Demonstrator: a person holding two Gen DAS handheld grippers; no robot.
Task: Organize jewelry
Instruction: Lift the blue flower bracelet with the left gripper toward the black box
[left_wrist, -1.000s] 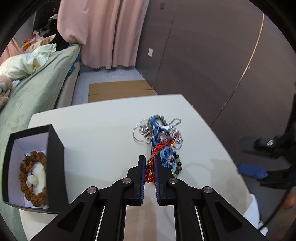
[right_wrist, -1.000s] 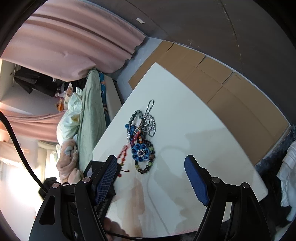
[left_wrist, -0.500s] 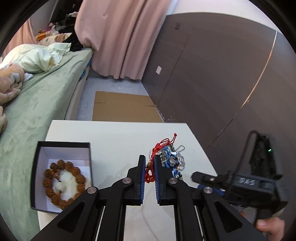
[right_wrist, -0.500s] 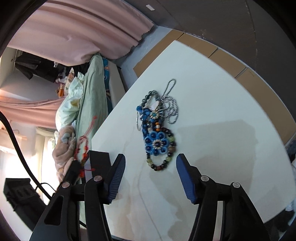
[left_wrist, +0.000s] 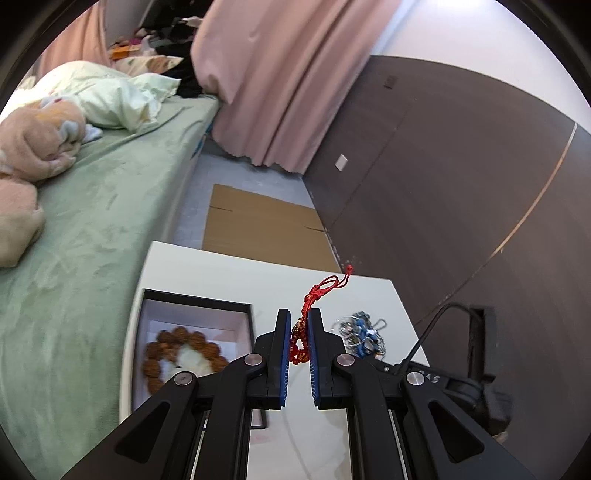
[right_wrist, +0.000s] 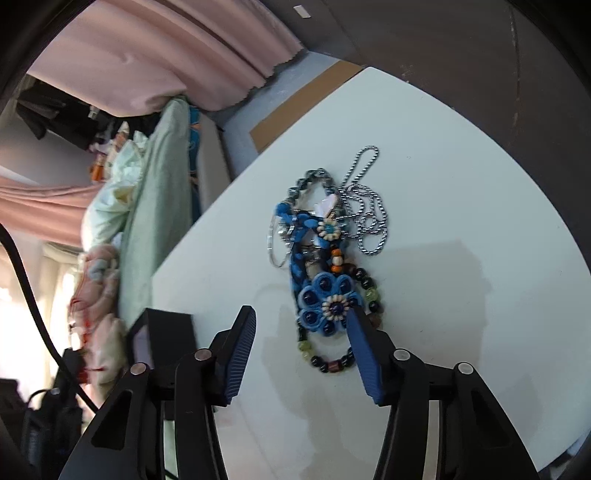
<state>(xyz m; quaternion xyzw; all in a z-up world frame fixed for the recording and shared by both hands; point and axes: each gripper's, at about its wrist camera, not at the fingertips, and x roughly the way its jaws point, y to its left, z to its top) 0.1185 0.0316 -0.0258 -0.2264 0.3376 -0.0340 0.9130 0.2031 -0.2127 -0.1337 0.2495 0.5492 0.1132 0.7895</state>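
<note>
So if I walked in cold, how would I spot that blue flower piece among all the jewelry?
Find the white table beside the green bed, then the tangled heap of jewelry on it. At the heap's near end, just ahead of the right gripper, whose jaws are closing, lies the blue flower piece. Unlike the silver ball chain and dark bead bracelet around it, it has rounded blue petals around a pale beaded centre.

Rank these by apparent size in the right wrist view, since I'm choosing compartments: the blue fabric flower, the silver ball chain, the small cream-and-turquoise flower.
1. Silver ball chain, by spread
2. Blue fabric flower, nearer the camera, so unsure against the chain
3. Small cream-and-turquoise flower, clearly smallest
</note>
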